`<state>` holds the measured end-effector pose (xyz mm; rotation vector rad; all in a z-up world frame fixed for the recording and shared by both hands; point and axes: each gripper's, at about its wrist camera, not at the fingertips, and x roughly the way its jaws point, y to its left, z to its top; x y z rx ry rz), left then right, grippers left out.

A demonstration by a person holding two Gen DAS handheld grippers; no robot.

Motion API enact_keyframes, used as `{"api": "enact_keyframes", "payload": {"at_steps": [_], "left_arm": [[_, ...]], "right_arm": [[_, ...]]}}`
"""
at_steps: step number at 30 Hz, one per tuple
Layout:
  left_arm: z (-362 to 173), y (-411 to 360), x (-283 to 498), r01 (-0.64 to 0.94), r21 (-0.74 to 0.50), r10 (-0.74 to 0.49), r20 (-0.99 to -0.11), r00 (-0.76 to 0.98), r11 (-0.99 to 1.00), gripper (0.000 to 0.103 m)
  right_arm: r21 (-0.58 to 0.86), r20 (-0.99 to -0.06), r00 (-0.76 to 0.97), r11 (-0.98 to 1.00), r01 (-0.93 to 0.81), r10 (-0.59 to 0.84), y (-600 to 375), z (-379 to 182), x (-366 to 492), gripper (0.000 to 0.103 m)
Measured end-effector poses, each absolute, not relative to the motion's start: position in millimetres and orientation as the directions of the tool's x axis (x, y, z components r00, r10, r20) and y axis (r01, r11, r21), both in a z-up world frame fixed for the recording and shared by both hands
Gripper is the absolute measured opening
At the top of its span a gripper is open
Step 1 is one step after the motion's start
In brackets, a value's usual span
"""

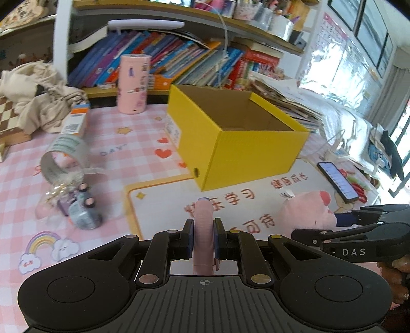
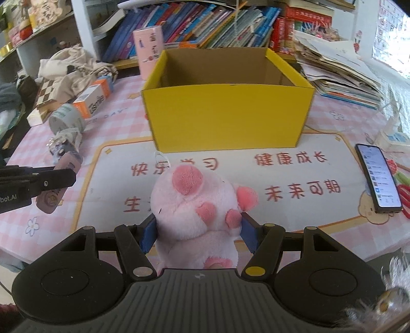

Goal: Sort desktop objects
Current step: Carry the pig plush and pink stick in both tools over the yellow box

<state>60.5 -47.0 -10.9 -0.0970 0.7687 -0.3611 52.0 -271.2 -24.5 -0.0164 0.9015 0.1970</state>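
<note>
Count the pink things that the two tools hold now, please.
2. A flat pink case is in the left tool; a pink plush toy is in the right tool. Nothing more seems held.

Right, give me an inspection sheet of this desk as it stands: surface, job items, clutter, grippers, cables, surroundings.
Surface: pink checked desk mat with a printed writing pad.
Job's things: yellow box, open, no contents visible; pink plush toy; flat pink item.
Clutter: tape roll, small bottles, orange-white carton, pink canister, phone, beige cloth.
Grippers: left gripper shut on the flat pink item; right gripper shut on the plush toy.
Cables: white cord hanging before the books.
Surroundings: bookshelf, paper stack, window.
</note>
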Motion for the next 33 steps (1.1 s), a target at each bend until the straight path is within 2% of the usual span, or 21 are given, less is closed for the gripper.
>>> {"api": "enact_keyframes", "payload": {"at_steps": [23, 33], "left_arm": [[-7, -124, 92, 0.358, -0.191, -0.388, -0.670, 0.633, 0.914, 0.013], [1, -154, 111, 0.368, -0.161, -0.379, -0.649, 0.660, 0.916, 0.013]], "right_arm": [[0.073, -0.787, 0.593, 0.981, -0.180, 0.168, -331, -25, 80, 0.063], [0.083, -0.753, 0.623, 0.969, -0.231, 0.213, -354, -12, 109, 0.063]]}}
